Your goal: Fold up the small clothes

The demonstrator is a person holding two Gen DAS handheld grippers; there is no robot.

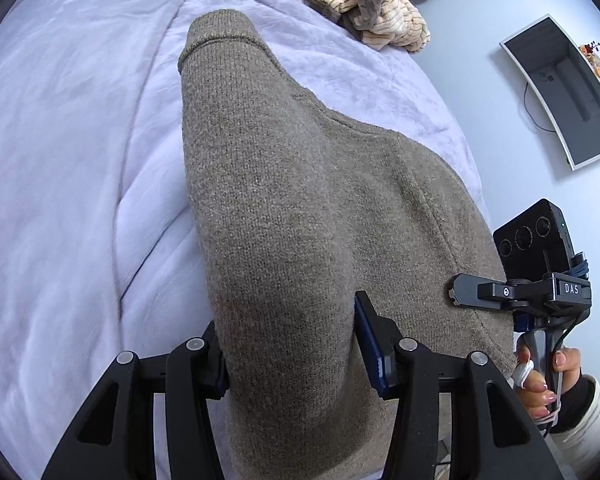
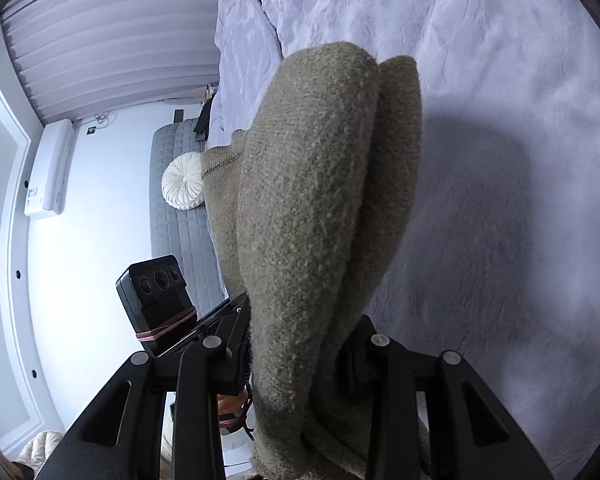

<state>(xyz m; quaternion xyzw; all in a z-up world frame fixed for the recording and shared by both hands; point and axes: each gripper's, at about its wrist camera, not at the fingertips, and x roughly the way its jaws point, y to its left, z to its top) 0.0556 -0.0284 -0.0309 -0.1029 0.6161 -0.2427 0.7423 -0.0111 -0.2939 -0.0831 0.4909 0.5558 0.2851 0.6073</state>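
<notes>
A taupe knit sweater (image 1: 284,208) is held up over a bed with a pale lilac blanket (image 1: 60,160). My left gripper (image 1: 292,344) is shut on a thick fold of the sweater, which bulges out between its fingers; a sleeve with a ribbed cuff hangs away from the camera. My right gripper (image 2: 300,360) is shut on another bunched edge of the sweater (image 2: 312,200), two folds standing up between its fingers. The right gripper's handle and camera (image 1: 540,280) show at the right of the left wrist view. The left gripper's camera (image 2: 156,296) shows in the right wrist view.
A pile of striped beige and brown clothes (image 1: 364,4) lies at the far end of the bed. A wall screen (image 1: 564,88) hangs to the right. A grey bench with a round white cushion (image 2: 182,184), an air conditioner (image 2: 52,168) and curtains are beside the bed.
</notes>
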